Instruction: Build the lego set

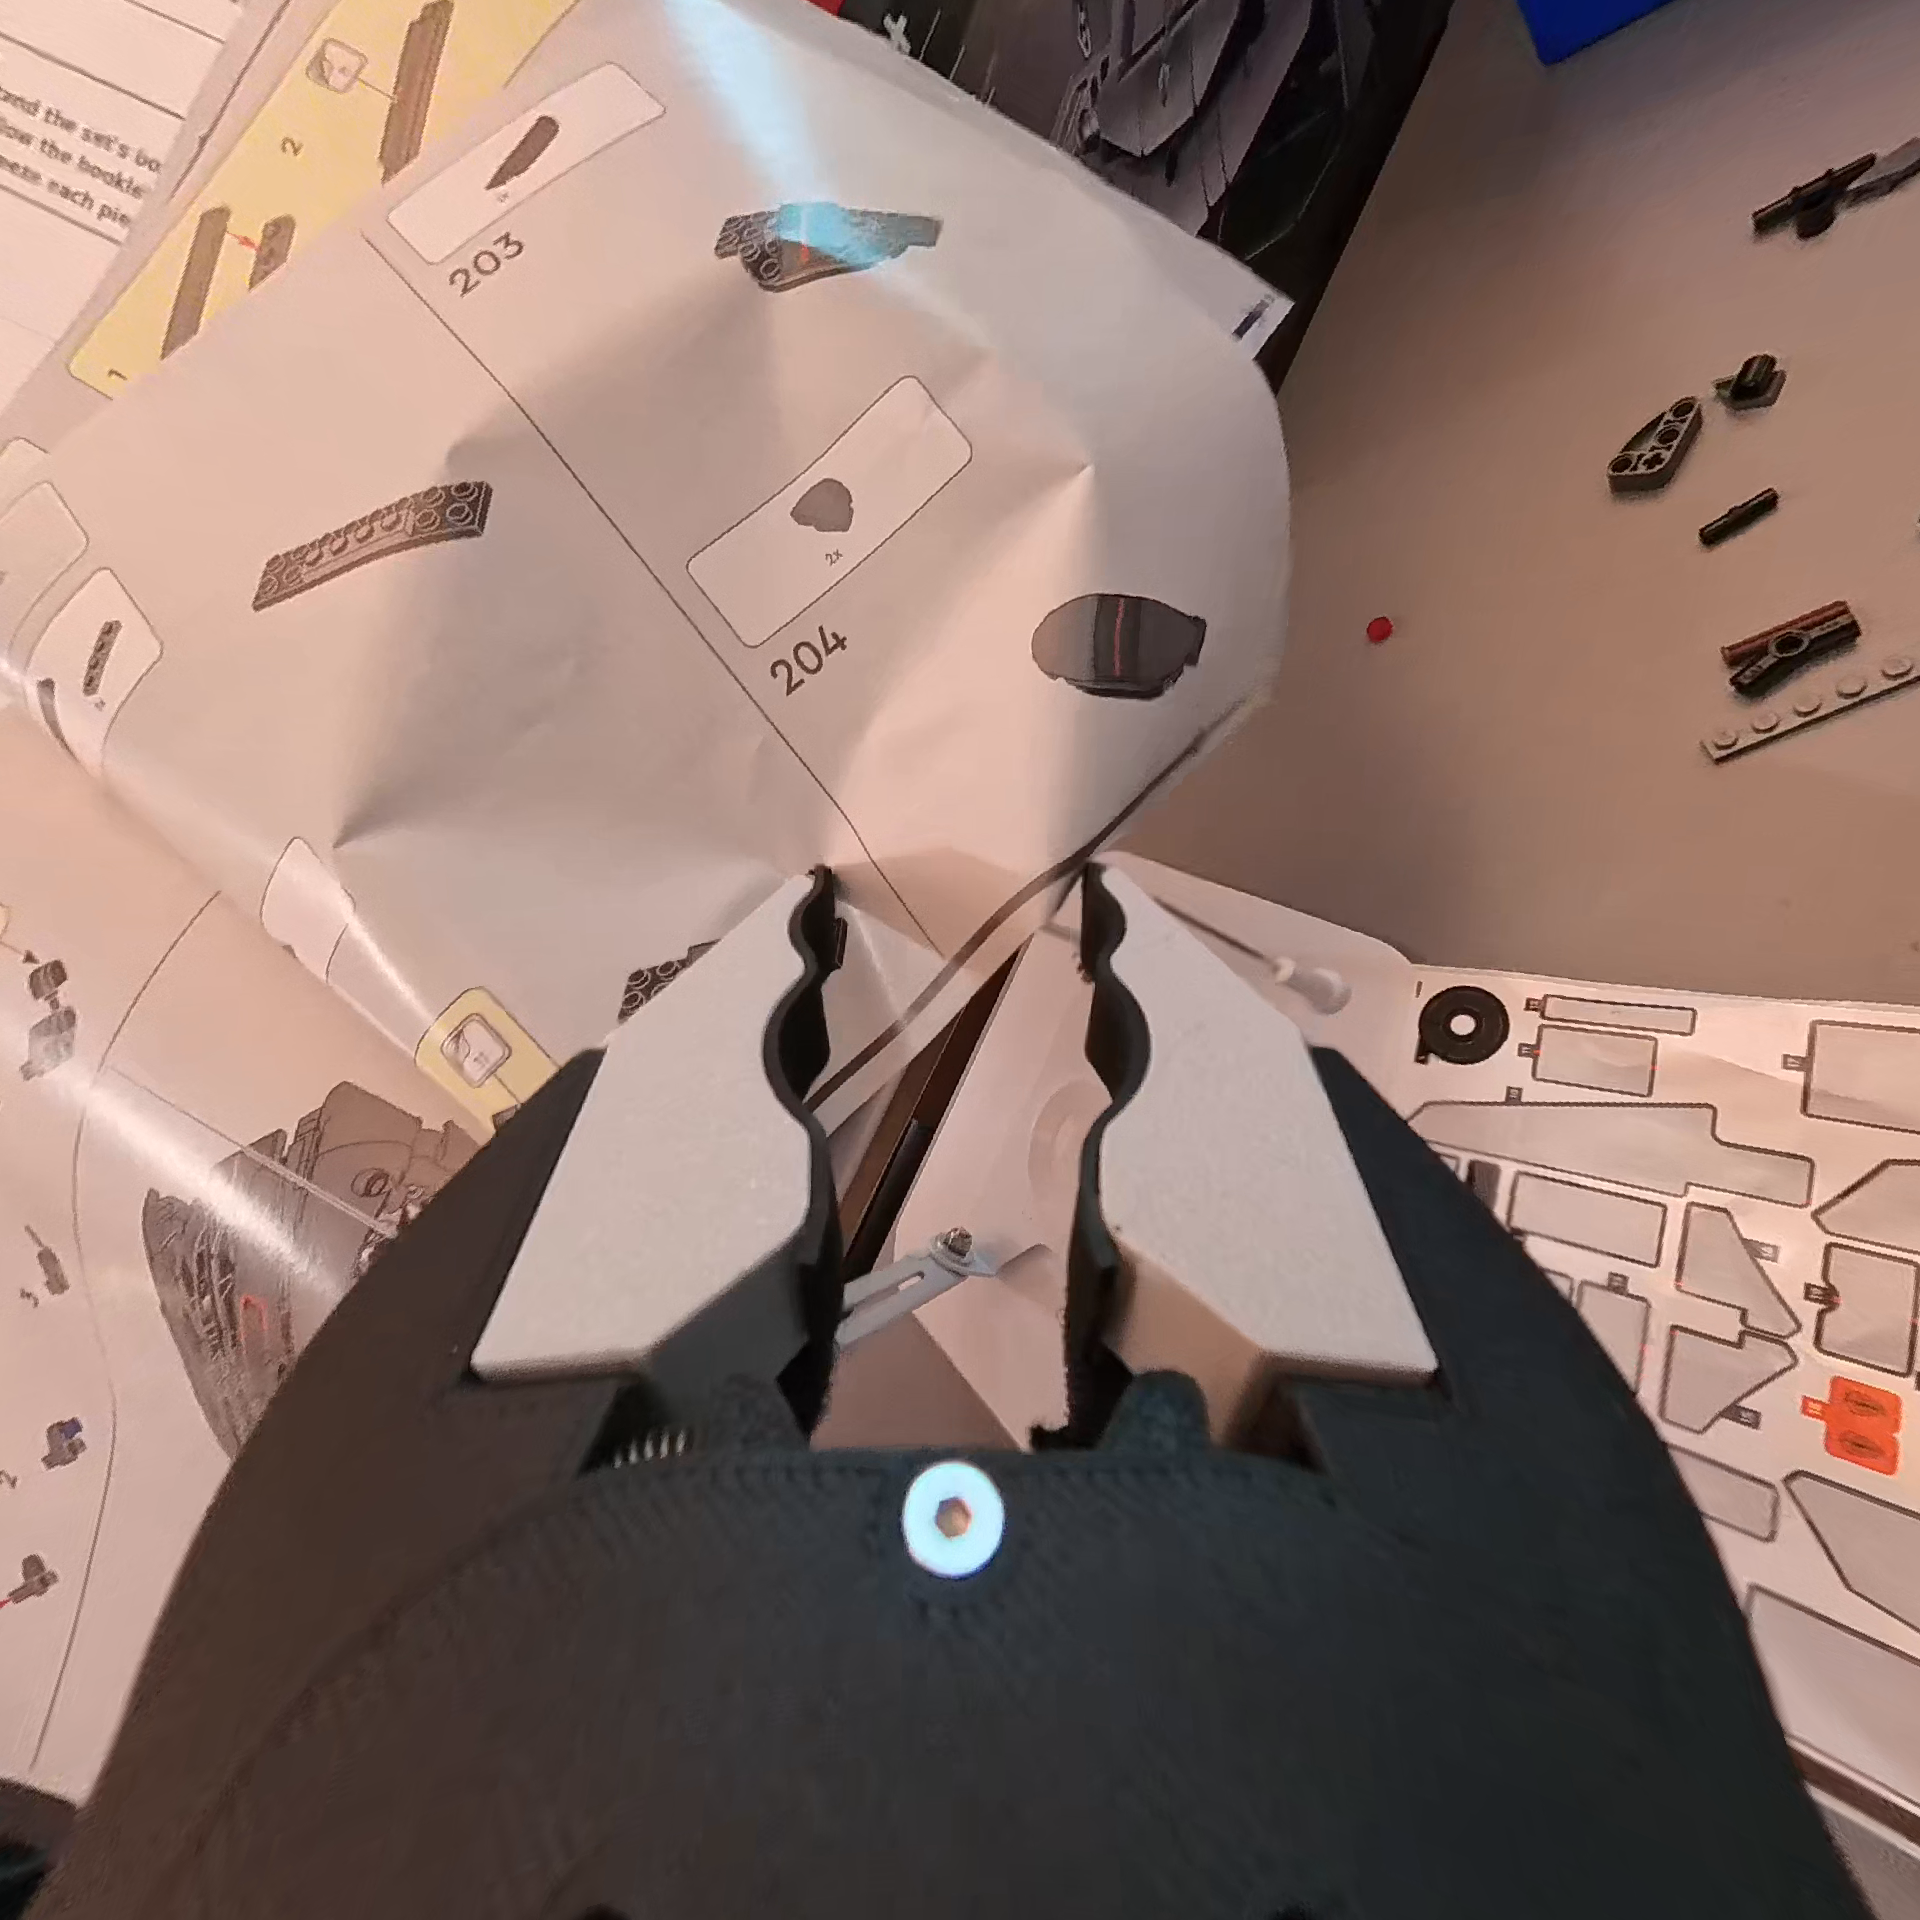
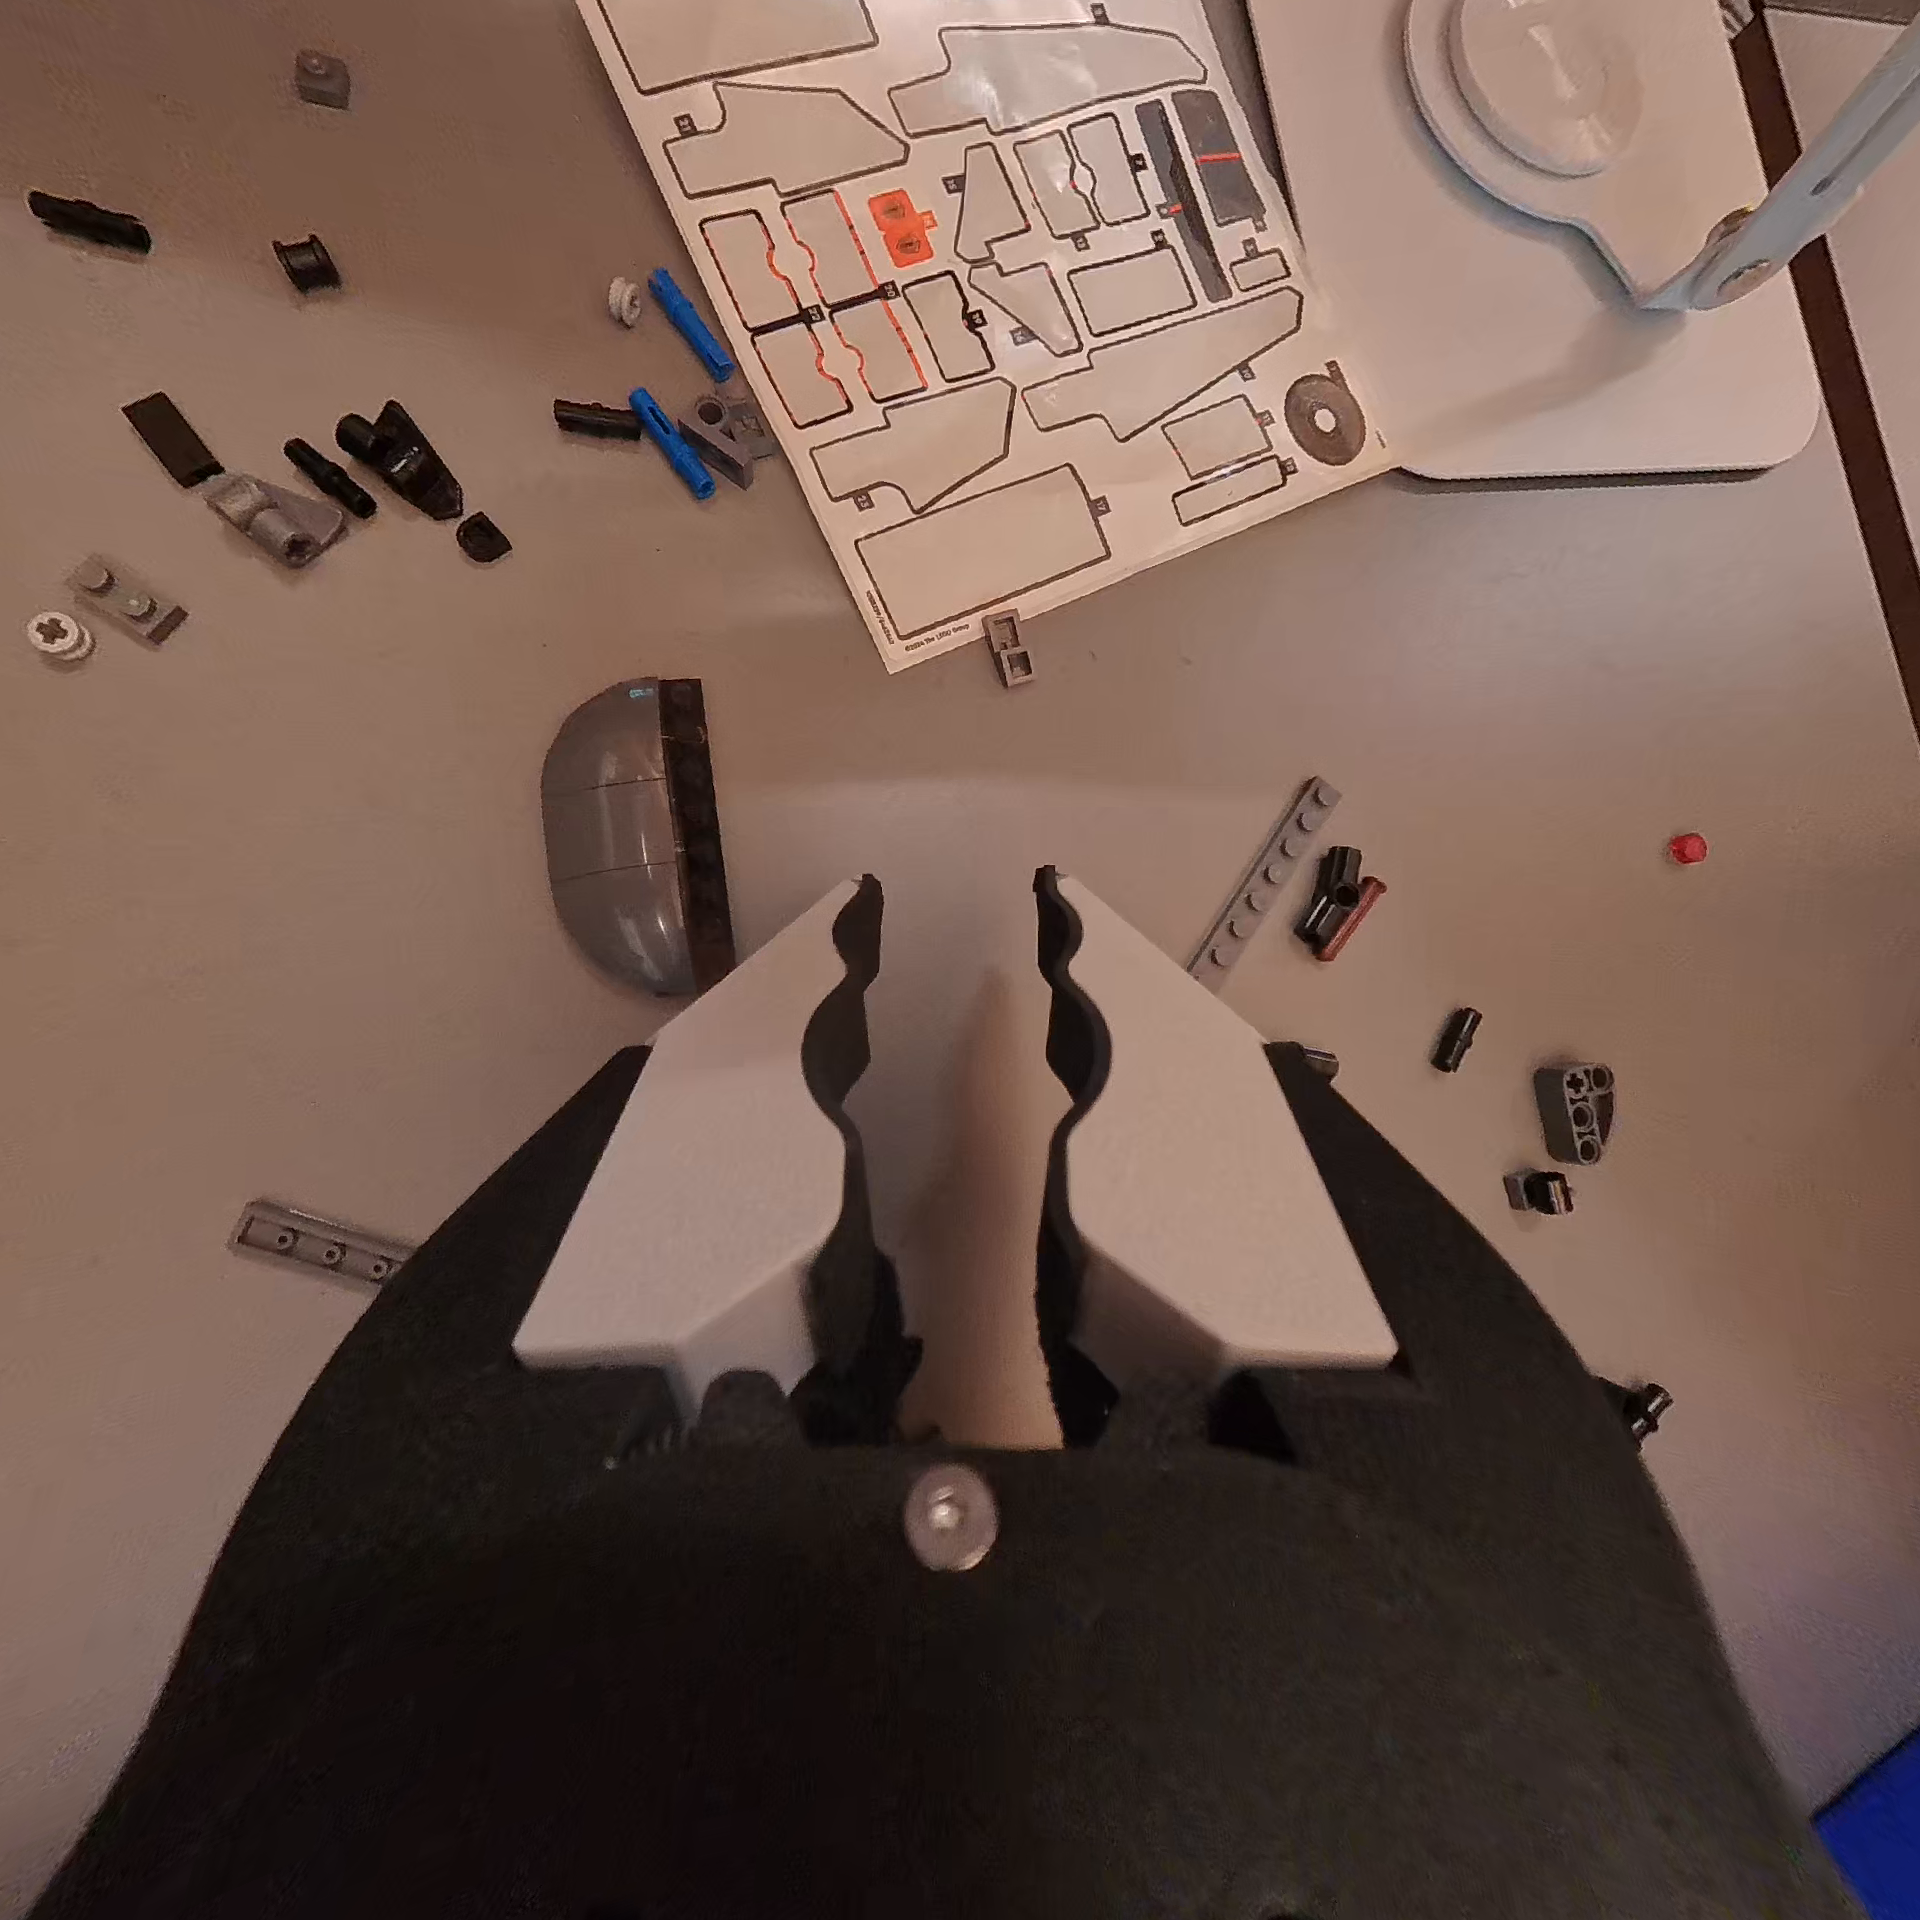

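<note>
left gripper (image 1: 956, 878) fingers apart, crumpled instruction booklet page (image 1: 727, 520) at fingertips | right gripper (image 2: 956, 883) fingers apart, empty; curved grey-and-black lego assembly (image 2: 634, 836) just left of fingers

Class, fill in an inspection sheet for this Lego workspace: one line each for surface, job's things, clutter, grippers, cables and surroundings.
Surface: grey table, parts scattered across it.
Job's things: open instruction booklet, its page creased and lifted; sticker sheet flat; grey curved assembly on a black plate; two blue pins; long grey plate; small red stud.
Clutter: nothing seen beyond the loose parts.
Grippers: left gripper open over the booklet's edge, holding nothing; right gripper open above bare table, empty.
Cables: nothing seen.
Surroundings: white lamp base at the table's edge; dark printed box behind the booklet.
</note>
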`<action>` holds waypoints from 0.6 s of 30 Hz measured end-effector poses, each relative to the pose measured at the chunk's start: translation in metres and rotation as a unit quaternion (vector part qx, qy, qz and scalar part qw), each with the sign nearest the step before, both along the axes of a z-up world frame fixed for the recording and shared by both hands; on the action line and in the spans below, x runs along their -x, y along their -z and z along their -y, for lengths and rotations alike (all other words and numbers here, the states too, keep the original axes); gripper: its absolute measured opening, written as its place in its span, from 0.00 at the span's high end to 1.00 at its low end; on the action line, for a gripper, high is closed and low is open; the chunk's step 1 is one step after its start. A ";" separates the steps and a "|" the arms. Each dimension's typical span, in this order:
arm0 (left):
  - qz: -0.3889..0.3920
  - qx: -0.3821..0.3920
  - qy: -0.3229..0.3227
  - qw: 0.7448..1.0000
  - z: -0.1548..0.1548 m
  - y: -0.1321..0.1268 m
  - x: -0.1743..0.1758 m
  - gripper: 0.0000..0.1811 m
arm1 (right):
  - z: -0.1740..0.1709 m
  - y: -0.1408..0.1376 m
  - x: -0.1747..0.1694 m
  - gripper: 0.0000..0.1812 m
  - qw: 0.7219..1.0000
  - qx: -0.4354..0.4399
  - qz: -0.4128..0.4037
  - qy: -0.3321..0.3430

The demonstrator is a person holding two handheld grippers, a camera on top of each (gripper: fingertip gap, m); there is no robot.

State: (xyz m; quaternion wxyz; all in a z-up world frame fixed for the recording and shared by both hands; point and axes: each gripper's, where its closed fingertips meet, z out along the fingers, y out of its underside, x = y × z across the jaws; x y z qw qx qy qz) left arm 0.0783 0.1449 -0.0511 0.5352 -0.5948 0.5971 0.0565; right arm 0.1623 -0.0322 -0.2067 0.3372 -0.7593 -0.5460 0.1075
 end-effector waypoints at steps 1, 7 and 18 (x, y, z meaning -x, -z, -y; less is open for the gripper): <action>-0.004 0.000 -0.002 1.000 0.000 0.000 0.001 0.75 | 0.000 0.000 0.000 0.84 1.000 0.001 0.000 0.000; 0.023 0.026 0.003 0.999 0.001 -0.004 0.007 0.80 | 0.000 0.001 0.000 0.84 1.000 0.002 0.001 0.000; 0.038 0.068 0.011 0.997 0.006 -0.008 0.018 0.81 | 0.000 0.002 -0.001 0.84 1.000 0.003 0.002 0.001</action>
